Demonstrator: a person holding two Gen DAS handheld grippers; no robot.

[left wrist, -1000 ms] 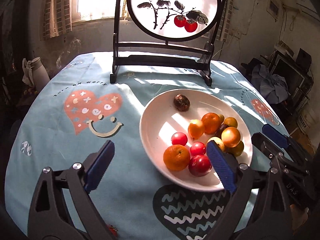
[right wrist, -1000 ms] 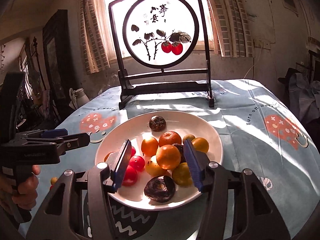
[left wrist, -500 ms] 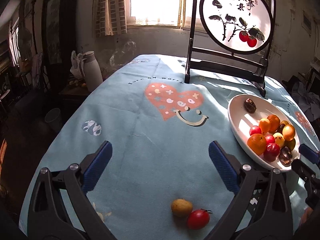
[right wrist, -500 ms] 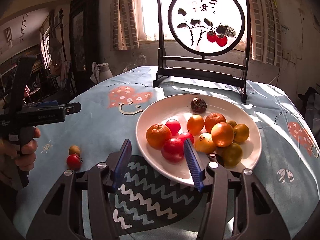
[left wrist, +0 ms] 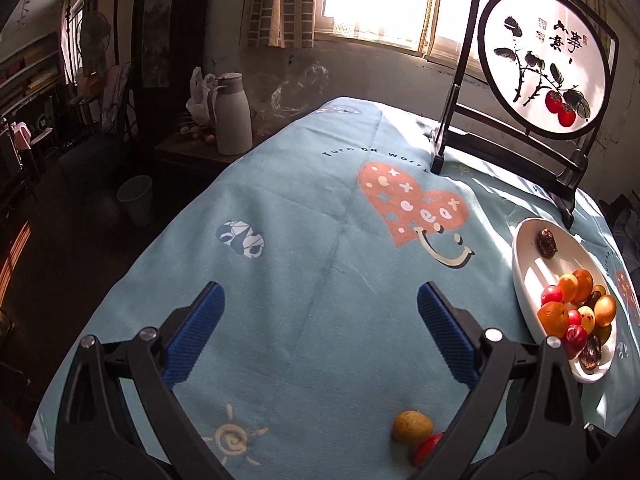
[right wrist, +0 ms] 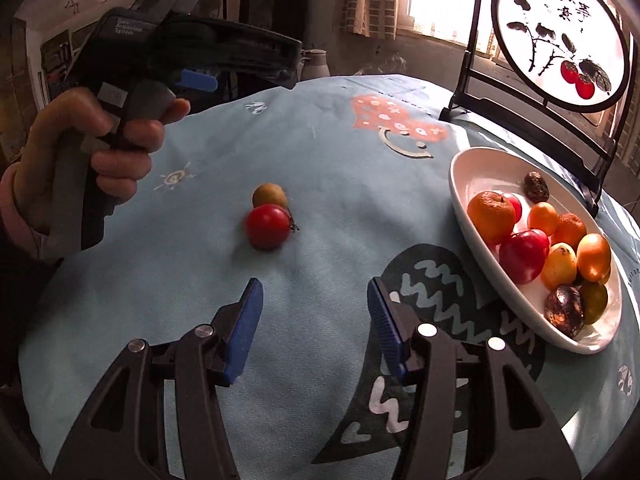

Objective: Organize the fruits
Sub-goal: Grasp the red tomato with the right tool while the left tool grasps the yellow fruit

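While both angle downward, right tool [right wrist: 314, 320] and left tool [left wrist: 320, 332] gape (empty).

Sun was blasting through the window [left wrist: 384, 4] at the back, with brick-patterned curtains [left wrist: 280, 4] hanging beside it. The wall [left wrist: 360, 72] under it looked grimy and stained. A white jug [left wrist: 232, 114] sat on a low dark side table [left wrist: 192, 152], plastic bag [left wrist: 198, 96] behind it. A pale bucket [left wrist: 136, 200] stood on the dim floor [left wrist: 60, 248]. The far left was dark, cluttered shelves [left wrist: 28, 76] mostly.
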